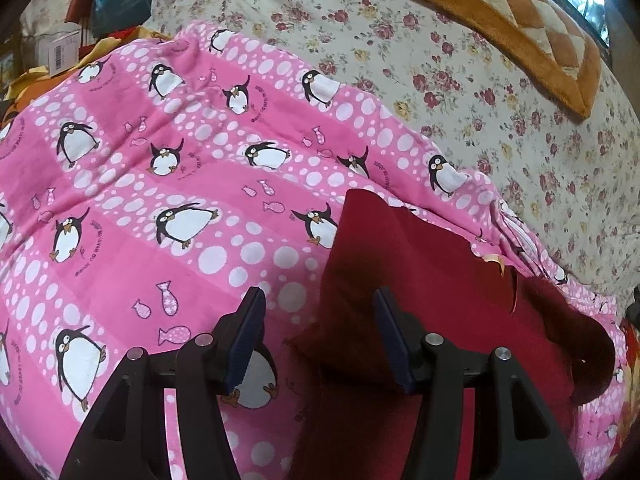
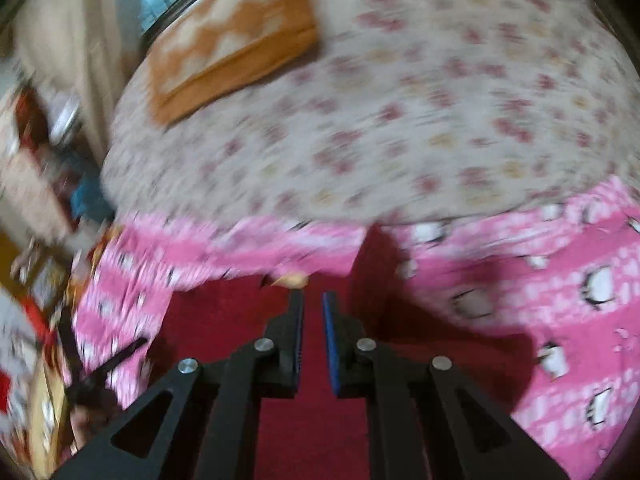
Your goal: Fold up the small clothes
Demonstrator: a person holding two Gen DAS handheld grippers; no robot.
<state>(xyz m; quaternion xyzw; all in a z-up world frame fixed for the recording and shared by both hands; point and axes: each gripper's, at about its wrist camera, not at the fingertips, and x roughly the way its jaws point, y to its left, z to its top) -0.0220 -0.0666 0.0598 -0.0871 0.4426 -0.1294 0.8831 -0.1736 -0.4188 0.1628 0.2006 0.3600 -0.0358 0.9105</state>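
A dark red garment (image 1: 436,280) lies partly folded on a pink penguin-print blanket (image 1: 160,200). My left gripper (image 1: 320,296) is open and empty; its left edge of the garment lies between the fingers, with the right finger over the cloth. In the blurred right wrist view the red garment (image 2: 248,328) fills the lower middle. My right gripper (image 2: 313,300) hovers just above it, jaws nearly together with a narrow gap and nothing between them.
The pink blanket (image 2: 560,280) lies on a floral bedsheet (image 1: 480,92). An orange checked cushion (image 1: 520,28) sits at the far side of the bed. Cluttered boxes and bags (image 1: 100,4) stand off the bed's left edge.
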